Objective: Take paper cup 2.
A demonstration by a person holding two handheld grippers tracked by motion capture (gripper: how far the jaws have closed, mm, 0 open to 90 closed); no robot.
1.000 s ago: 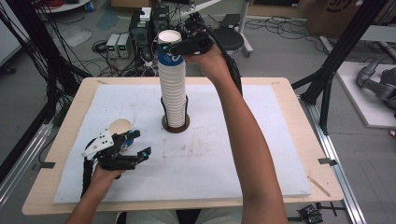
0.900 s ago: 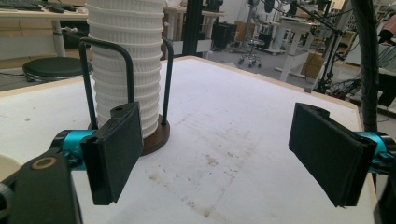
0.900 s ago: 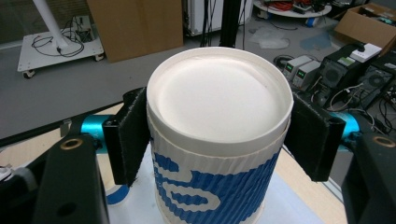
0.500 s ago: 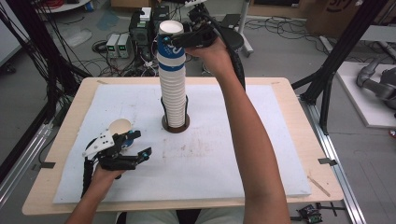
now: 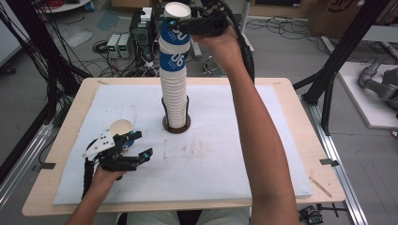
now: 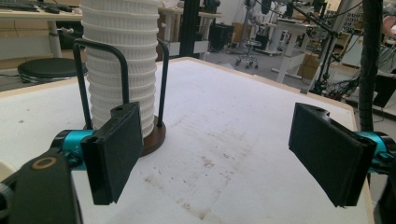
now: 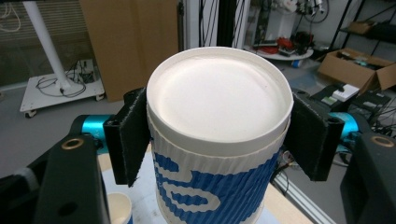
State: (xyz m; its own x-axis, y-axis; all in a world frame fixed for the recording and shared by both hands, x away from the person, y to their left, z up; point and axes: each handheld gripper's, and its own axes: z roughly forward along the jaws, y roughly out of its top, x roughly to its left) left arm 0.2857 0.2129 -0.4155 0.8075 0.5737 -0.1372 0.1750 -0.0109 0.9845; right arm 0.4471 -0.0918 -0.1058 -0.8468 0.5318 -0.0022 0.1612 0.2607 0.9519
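Above the worktop [image 5: 291, 140], the right gripper [image 5: 187, 26] has its padded black fingers [image 7: 128, 140] clamped on a ribbed paper cup [image 7: 217, 154], white with blue print, upright with its round mouth up and long axis vertical. It tops the tall cup stack [image 5: 174, 93], which stands in a wire-armed holder [image 5: 176, 123] on a round dark base. The left gripper [image 5: 136, 146] rests low near a lone cup [image 5: 120, 127], fingers apart.

I'm gripping a ribbed, matt paper cup [image 7: 217, 140] between my right gripper's [image 7: 217, 135] rough black foam pads [image 7: 132, 137], above ribbed paper cups [image 5: 175, 101] in a glossy dark metal holder [image 6: 122, 70] on the stained white mat [image 5: 211, 154].
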